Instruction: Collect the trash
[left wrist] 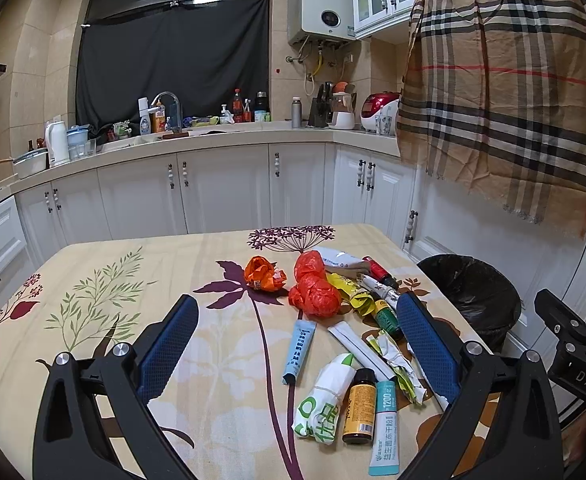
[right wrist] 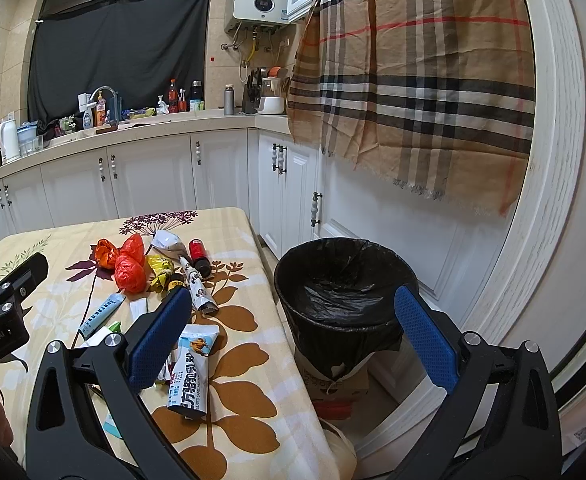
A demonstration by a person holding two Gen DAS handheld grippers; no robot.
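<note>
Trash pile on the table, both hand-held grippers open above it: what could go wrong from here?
1. The small bottles, like the brown bottle and the red-capped bottle, may roll off when nudged.
2. The crumpled red plastic bag touches the yellow wrapper; one pinch could drag both.
3. The black-lined bin stands beside the table edge, lower, so a piece released early may hit the floor.

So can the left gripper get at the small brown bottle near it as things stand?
Probably yes: the left gripper is open and empty, the brown bottle lies uncovered between its fingers, though packets crowd both sides.
</note>
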